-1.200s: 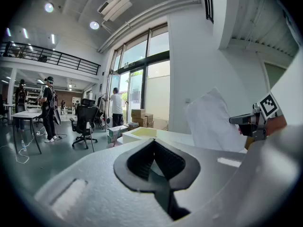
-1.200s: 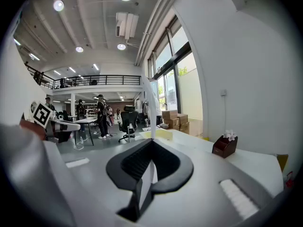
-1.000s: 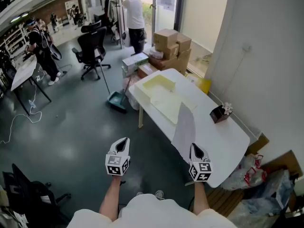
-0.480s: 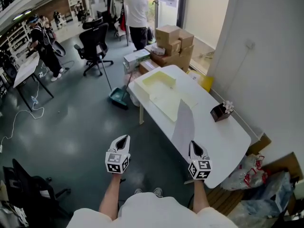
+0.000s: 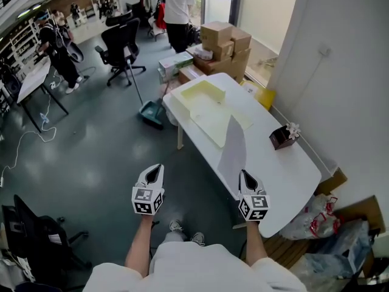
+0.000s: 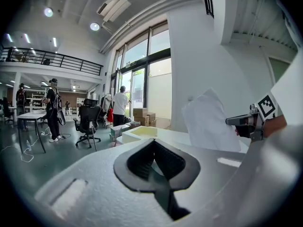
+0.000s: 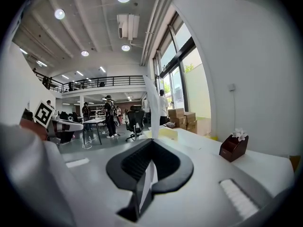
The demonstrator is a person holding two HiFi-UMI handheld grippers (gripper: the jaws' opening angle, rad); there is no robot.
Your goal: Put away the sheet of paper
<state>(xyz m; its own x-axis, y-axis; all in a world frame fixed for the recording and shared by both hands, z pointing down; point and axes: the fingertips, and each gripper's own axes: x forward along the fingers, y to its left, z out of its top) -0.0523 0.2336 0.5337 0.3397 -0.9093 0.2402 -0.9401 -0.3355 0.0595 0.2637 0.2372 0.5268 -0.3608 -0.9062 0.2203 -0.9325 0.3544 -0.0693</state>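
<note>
My right gripper (image 5: 244,176) is shut on the lower edge of a white sheet of paper (image 5: 233,148), which stands upright over the near part of the white table (image 5: 292,172). In the right gripper view the paper (image 7: 152,109) rises edge-on from between the closed jaws of the gripper (image 7: 150,148). My left gripper (image 5: 155,172) hangs over the floor to the table's left, shut with nothing in it. The left gripper view shows its closed jaws (image 6: 156,148), with the paper (image 6: 208,122) and the right gripper (image 6: 246,121) off to the right.
A pale yellow tray (image 5: 203,97) and a flat yellow board (image 5: 222,125) lie at the table's far end. A small brown box with a flower (image 5: 282,137) sits near the wall. Cardboard boxes (image 5: 225,38), a dustpan (image 5: 152,111), an office chair (image 5: 124,44) and a person (image 5: 176,5) stand beyond.
Both grippers sit slightly lower in the view, with the paper still held upright in the right one. The person at the back has moved farther toward the doorway.
</note>
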